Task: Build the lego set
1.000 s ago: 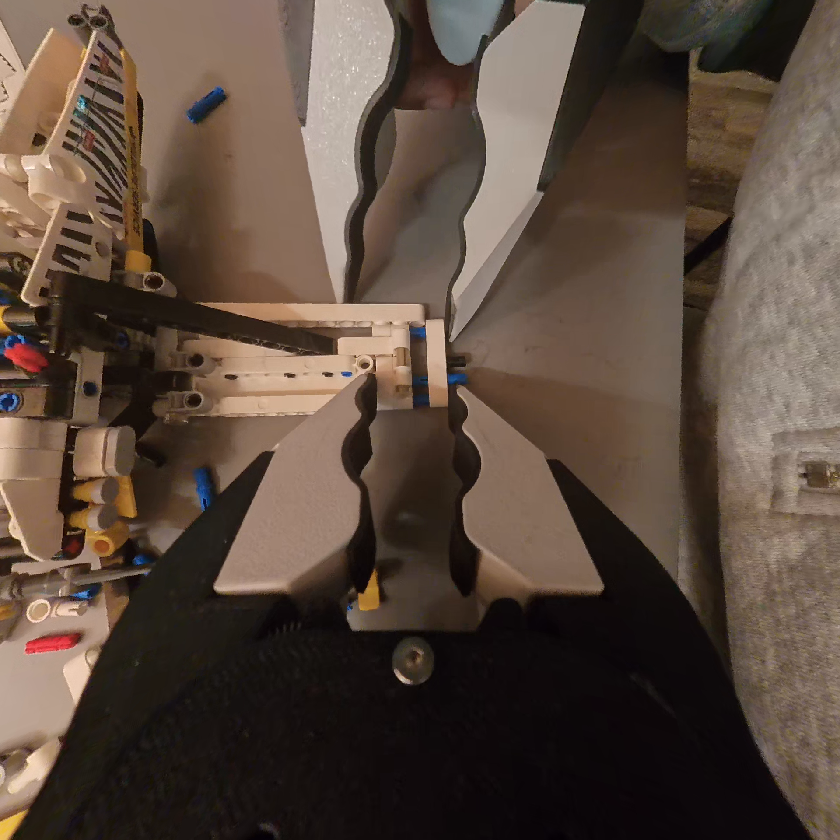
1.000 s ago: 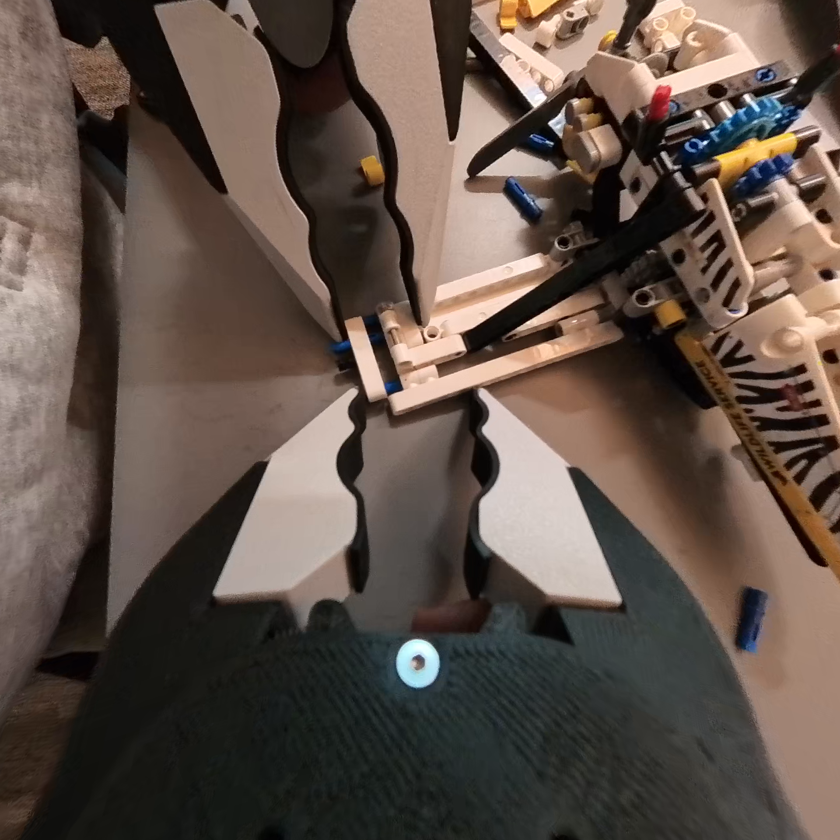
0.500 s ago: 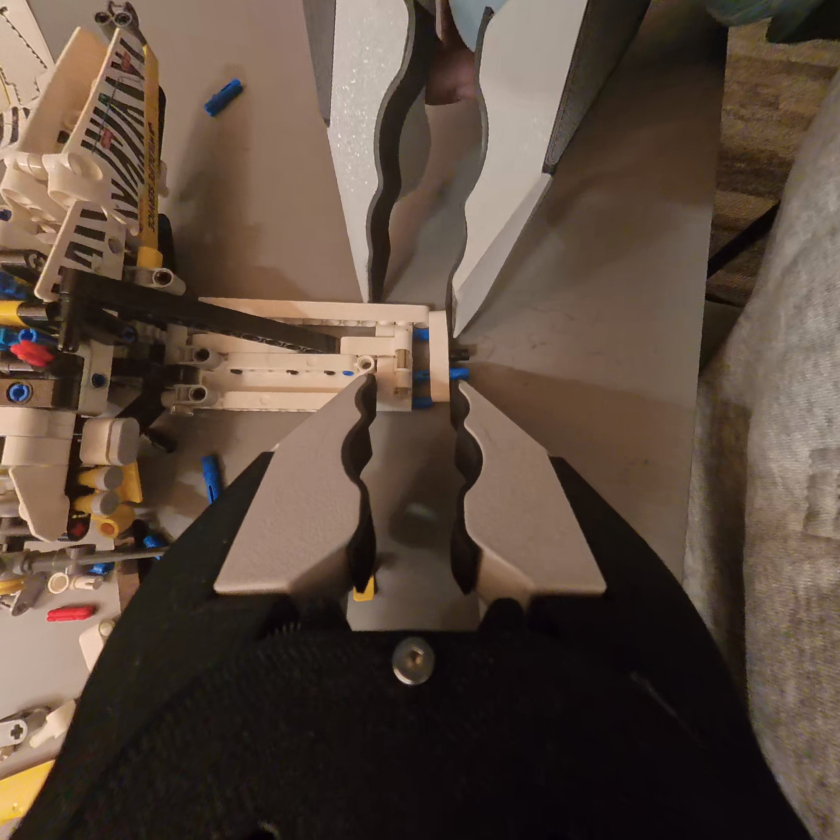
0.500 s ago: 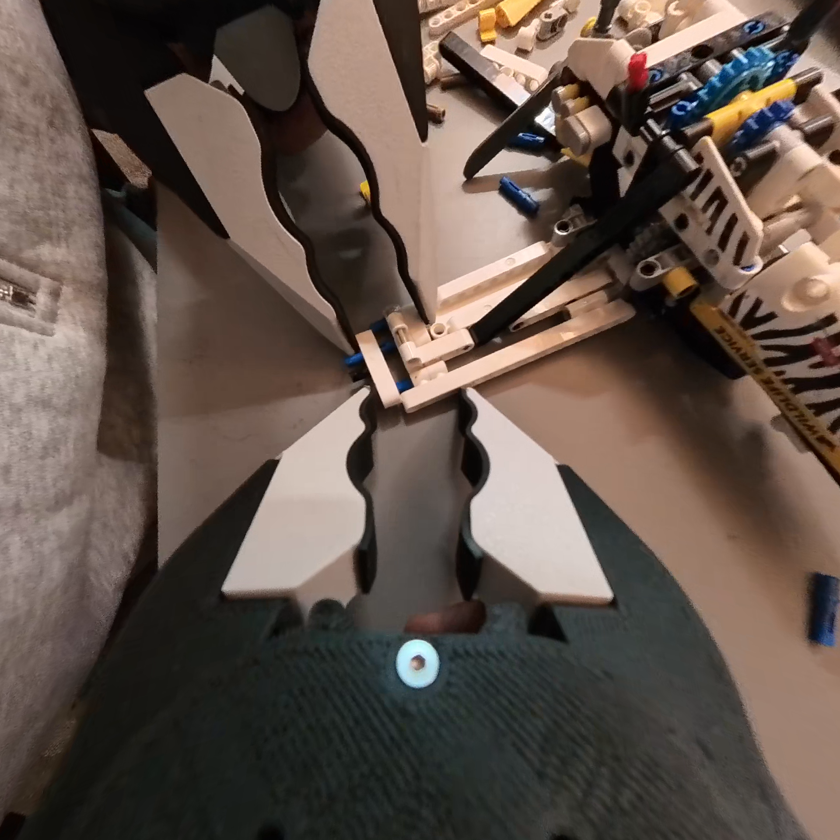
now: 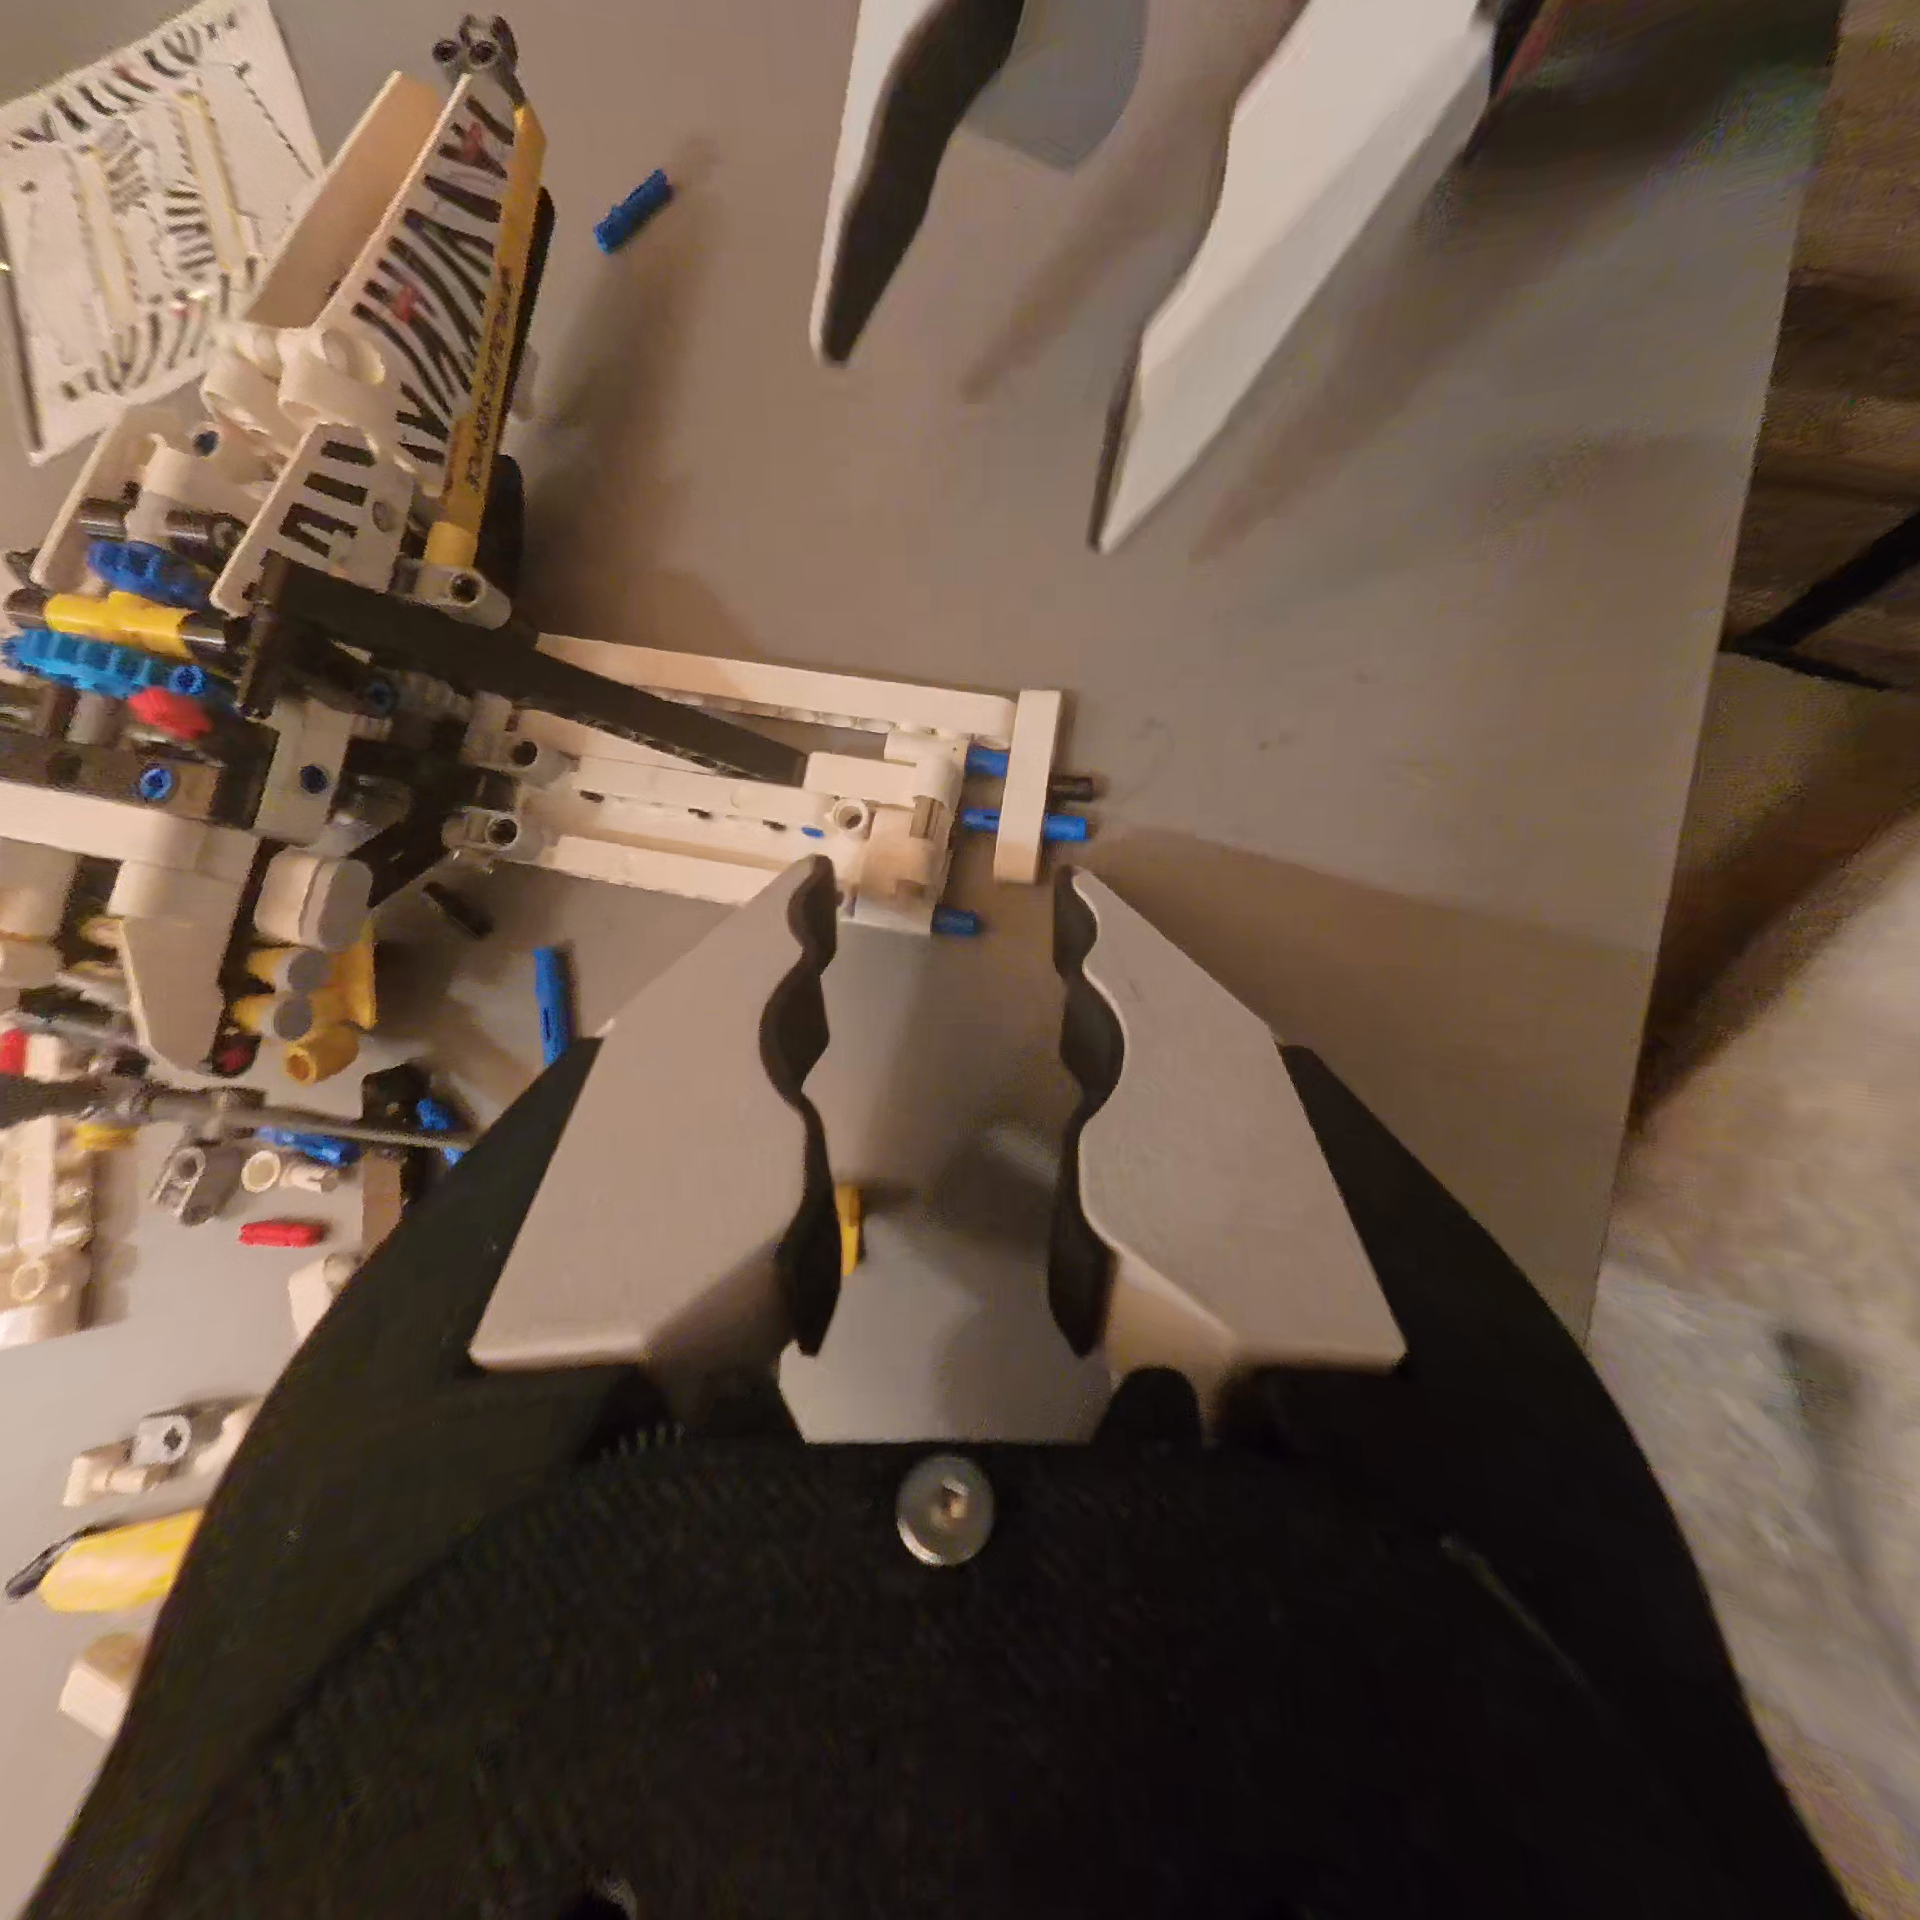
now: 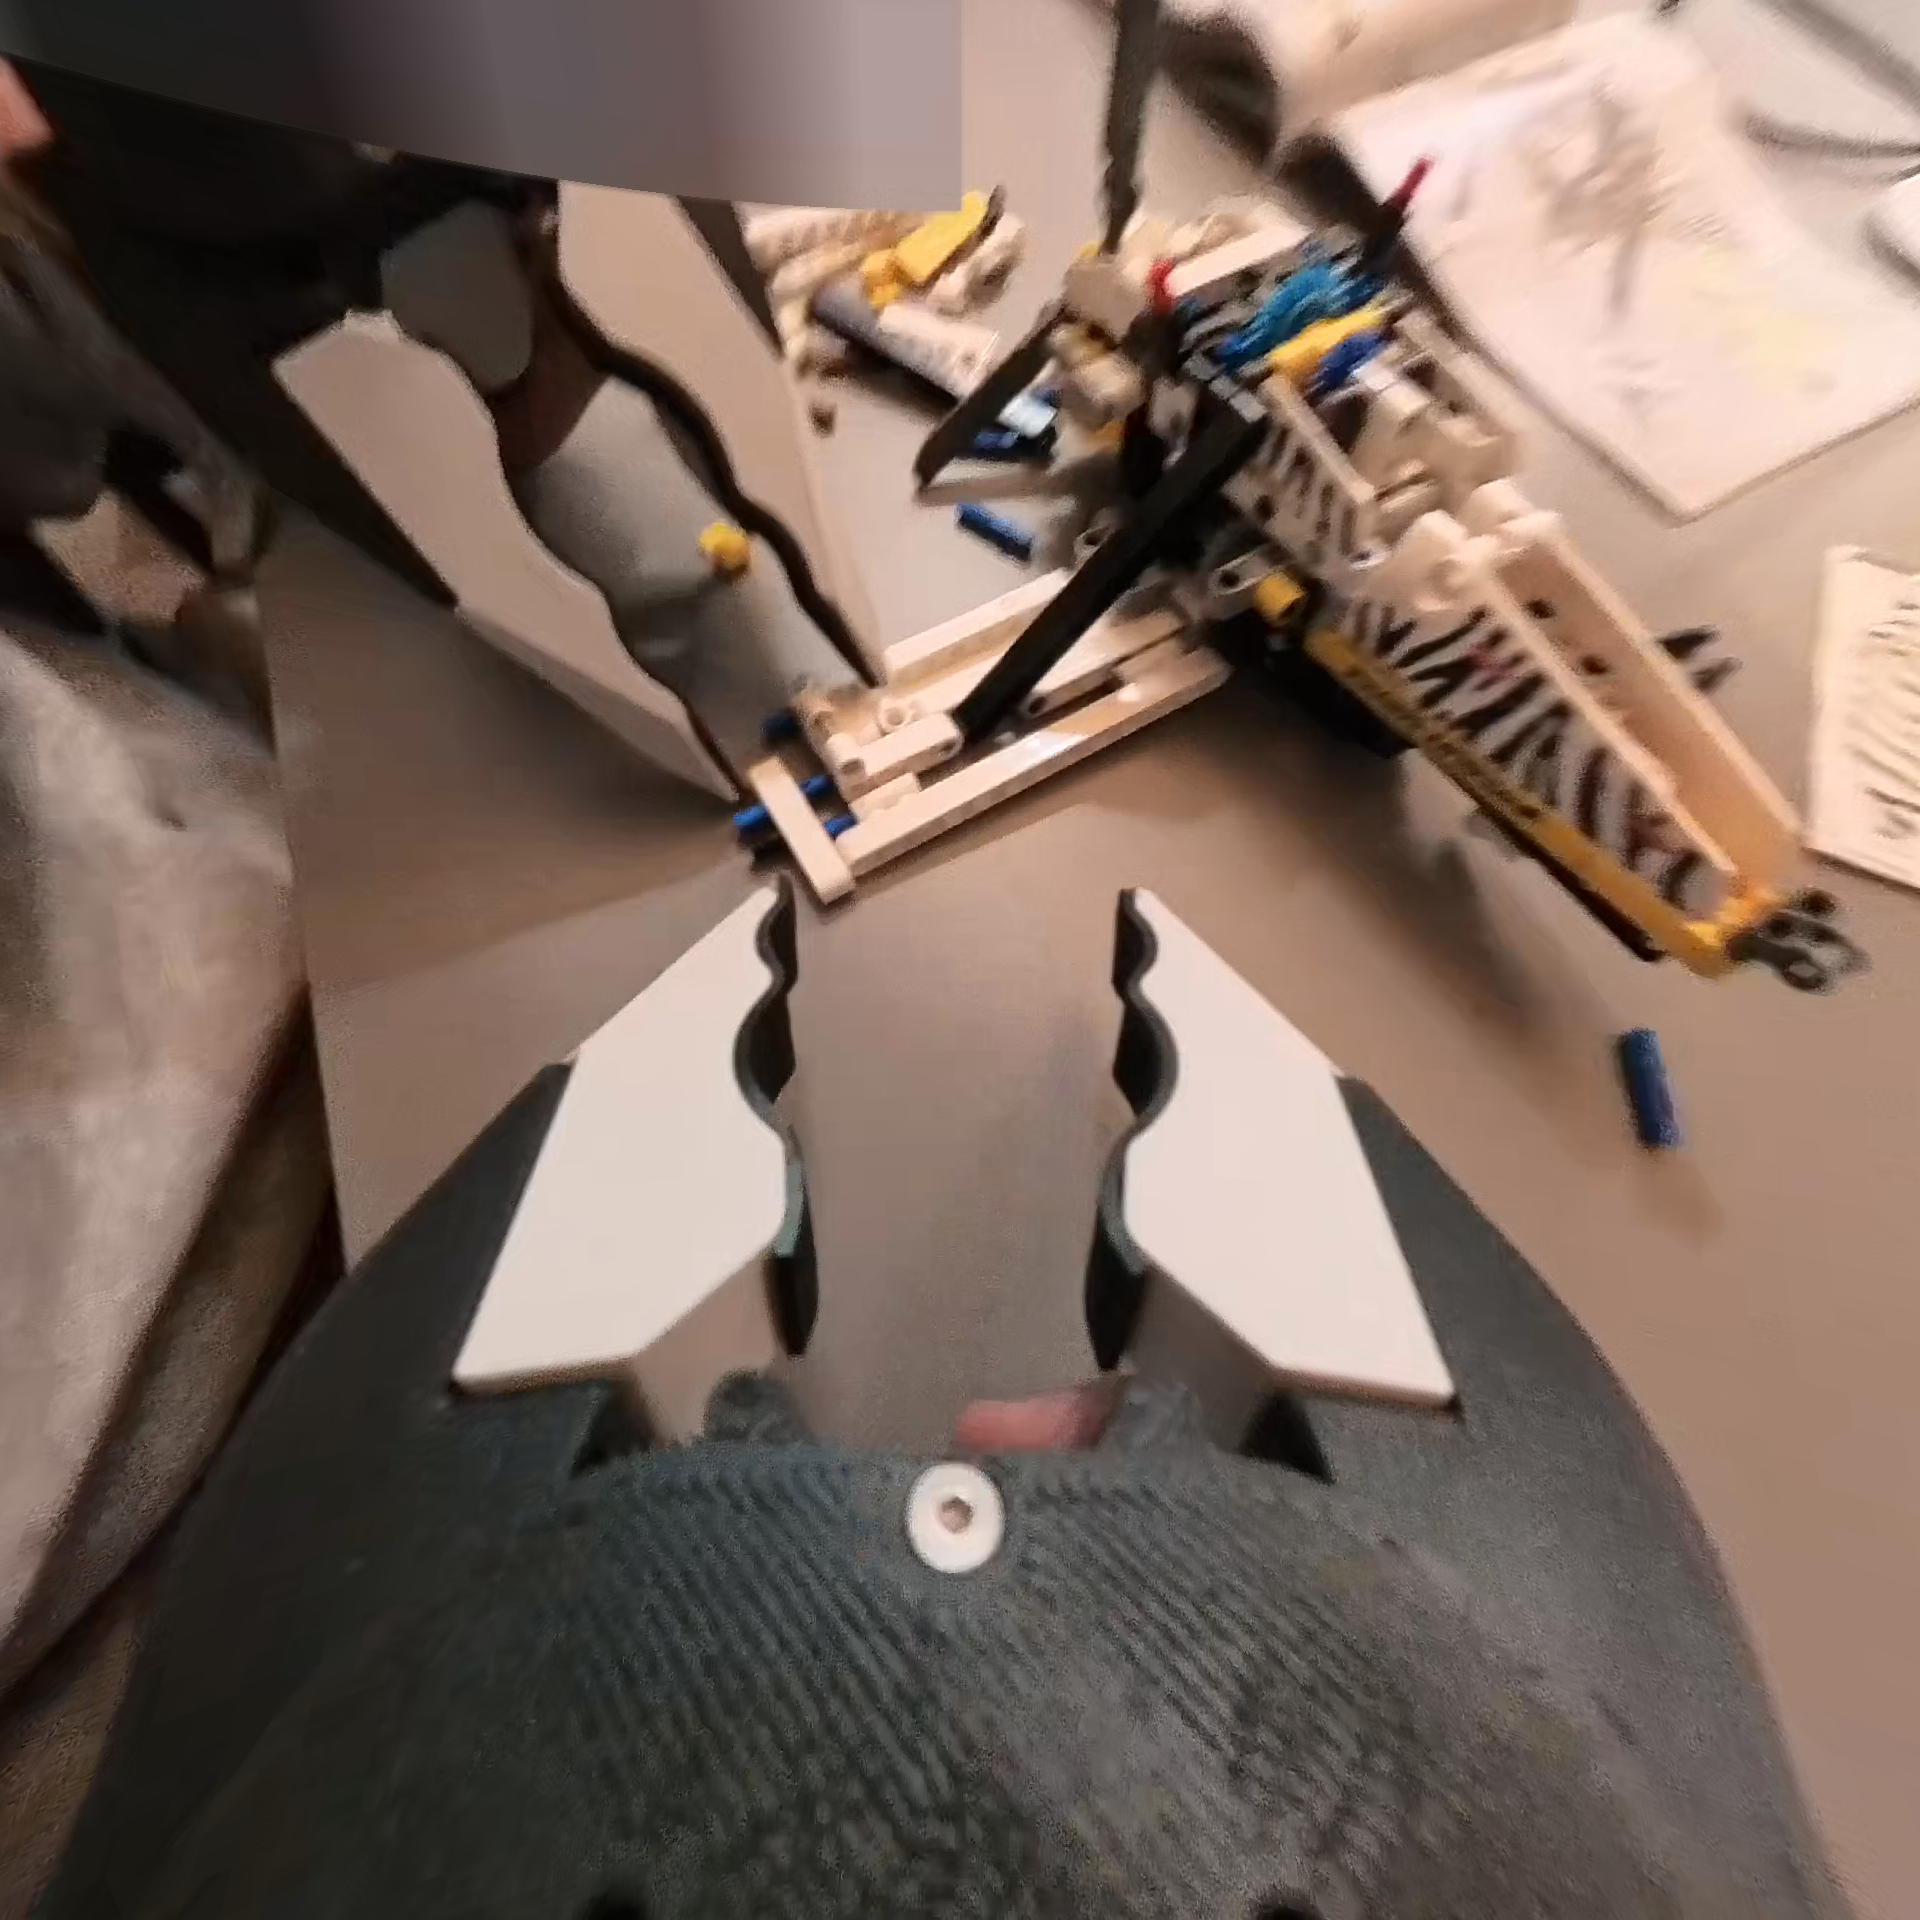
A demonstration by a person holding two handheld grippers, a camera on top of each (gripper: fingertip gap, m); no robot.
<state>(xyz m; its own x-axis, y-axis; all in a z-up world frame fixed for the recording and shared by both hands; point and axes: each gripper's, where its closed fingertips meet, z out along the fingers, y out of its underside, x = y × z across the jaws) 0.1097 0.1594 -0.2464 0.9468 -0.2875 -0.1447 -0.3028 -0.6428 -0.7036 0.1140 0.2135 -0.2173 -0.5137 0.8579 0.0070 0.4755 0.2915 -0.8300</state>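
Observation:
The lego model point(image 5: 312, 665) lies on the grey table, white with zebra-striped panels and a yellow edge. Its white tail frame point(image 5: 748, 800) ends in a short white beam point(image 5: 1029, 790) on blue pins. My left gripper point(image 5: 945, 883) is open and empty, its tips just short of that beam's end. My right gripper point(image 6: 954, 899) is open wide and empty, a little back from the same beam point(image 6: 800, 831). It also shows at the top of the left wrist view point(image 5: 966, 436), off the model. The left gripper shows in the right wrist view point(image 6: 800, 727), tips at the tail frame.
Loose parts lie left of the model point(image 5: 208, 1174). A blue pin point(image 5: 632, 211) and a striped booklet point(image 5: 135, 239) are at the back. A small yellow piece point(image 5: 847, 1226) lies between my left fingers. A grey couch point(image 5: 1766, 1351) borders the table's right edge point(image 5: 1662, 935).
My right gripper has drawn back from the tail beam and opened wider. My left gripper stays open at the tail end. The right wrist view is blurred by motion.

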